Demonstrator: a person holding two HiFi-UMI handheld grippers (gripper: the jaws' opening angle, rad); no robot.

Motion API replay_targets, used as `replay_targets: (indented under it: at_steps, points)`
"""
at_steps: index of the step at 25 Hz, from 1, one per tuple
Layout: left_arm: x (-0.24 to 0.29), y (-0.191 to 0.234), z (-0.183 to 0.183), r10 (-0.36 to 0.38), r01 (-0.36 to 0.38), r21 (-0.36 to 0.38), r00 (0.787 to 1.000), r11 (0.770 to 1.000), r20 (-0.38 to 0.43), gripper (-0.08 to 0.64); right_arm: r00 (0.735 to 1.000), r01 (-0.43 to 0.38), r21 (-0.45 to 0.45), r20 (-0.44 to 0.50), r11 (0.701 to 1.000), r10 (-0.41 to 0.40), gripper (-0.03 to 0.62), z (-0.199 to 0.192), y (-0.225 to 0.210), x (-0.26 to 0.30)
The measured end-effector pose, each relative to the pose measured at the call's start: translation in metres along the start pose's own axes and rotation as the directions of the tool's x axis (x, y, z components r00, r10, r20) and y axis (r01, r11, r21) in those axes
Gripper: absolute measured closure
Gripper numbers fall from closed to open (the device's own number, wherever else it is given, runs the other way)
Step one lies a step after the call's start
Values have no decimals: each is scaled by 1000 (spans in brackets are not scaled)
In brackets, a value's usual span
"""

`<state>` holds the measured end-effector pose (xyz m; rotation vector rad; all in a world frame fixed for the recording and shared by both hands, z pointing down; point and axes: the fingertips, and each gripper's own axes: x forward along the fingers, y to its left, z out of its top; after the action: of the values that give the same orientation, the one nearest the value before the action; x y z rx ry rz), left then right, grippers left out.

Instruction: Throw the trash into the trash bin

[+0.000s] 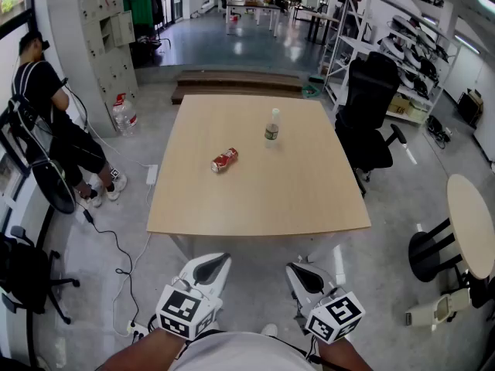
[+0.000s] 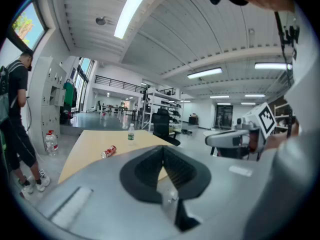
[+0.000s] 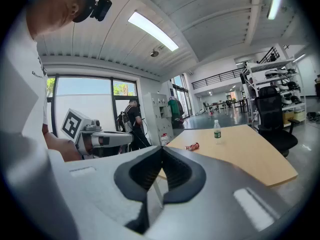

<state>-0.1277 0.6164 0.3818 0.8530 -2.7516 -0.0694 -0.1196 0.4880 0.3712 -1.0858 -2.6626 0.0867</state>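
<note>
A crushed red can (image 1: pixel 224 160) lies on its side near the middle of the wooden table (image 1: pixel 255 199). A clear plastic bottle (image 1: pixel 272 126) with a green label stands upright behind it, to the right. Both grippers hover side by side over the floor, short of the table's near edge, pointing toward it. My left gripper (image 1: pixel 216 262) is shut and holds nothing, and so is my right gripper (image 1: pixel 298 270). In the left gripper view the can (image 2: pixel 108 151) and bottle (image 2: pixel 131 133) lie far beyond the closed jaws. The right gripper view shows the can (image 3: pixel 192 146) and bottle (image 3: pixel 217 129) equally far off.
A black office chair (image 1: pixel 371 107) stands at the table's right side. A person (image 1: pixel 46 114) stands at the left beside lockers (image 1: pixel 104 33) and water bottles (image 1: pixel 124 114). Cables (image 1: pixel 116 246) trail on the floor to the left. A round table (image 1: pixel 472 222) is at the right.
</note>
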Motion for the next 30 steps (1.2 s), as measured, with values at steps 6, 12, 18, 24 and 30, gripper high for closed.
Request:
replay_targets:
  at_steps: [6, 12, 18, 24, 30]
  points:
    - [2, -8, 0, 3, -3, 7, 1000, 1000, -5, 551, 1000, -8, 19, 20, 1000, 8, 589, 2, -3, -6]
    - [7, -18, -3, 23, -23, 4, 1000, 1000, -4, 551, 999, -29, 57, 34, 998, 27, 589, -1, -13, -18]
    - [18, -42, -9, 39, -39, -10, 999, 999, -6, 551, 999, -32, 55, 11, 998, 31, 589, -10, -31, -39]
    - [35, -68, -13, 59, -59, -26, 998, 998, -4, 551, 999, -41, 61, -3, 997, 41, 589, -20, -56, -62]
    - [45, -93, -14, 78, -78, -8, 997, 997, -10, 551, 997, -75, 63, -13, 995, 76, 589, -26, -70, -74]
